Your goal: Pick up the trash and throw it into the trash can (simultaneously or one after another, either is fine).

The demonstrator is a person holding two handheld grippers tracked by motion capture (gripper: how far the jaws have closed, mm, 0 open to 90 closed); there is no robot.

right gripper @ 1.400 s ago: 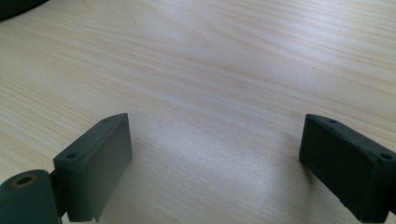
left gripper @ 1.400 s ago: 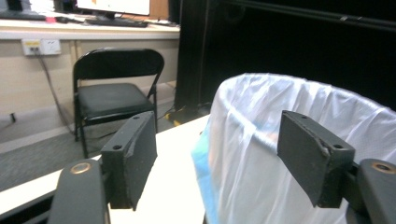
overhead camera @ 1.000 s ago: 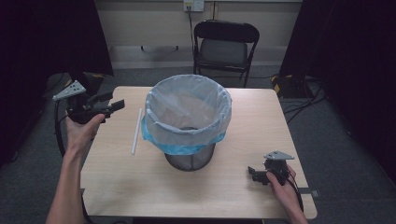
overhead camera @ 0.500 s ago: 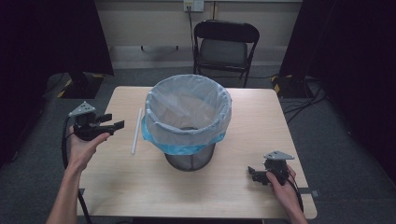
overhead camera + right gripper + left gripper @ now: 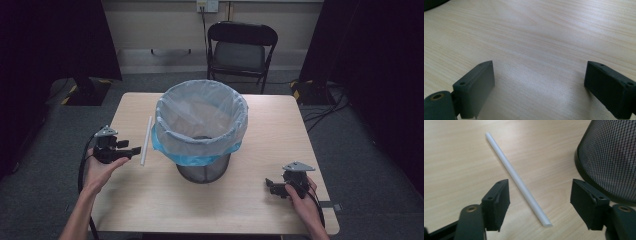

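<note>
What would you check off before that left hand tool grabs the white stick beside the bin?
1. White stick lies flat and free on the table: ok.
2. Stick sits between the left gripper jaws, which have just been closing: ok.
3. Pads touching the stick: not ok, gaps on both sides.
4. Mesh bin clear of the near jaw: ok, but close.
5. Right gripper out of the way, open: ok.

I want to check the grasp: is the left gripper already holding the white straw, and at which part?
Nothing is held yet. The left gripper has its jaws open and just closing, either side of the white straw near its end, not touching it.
</note>
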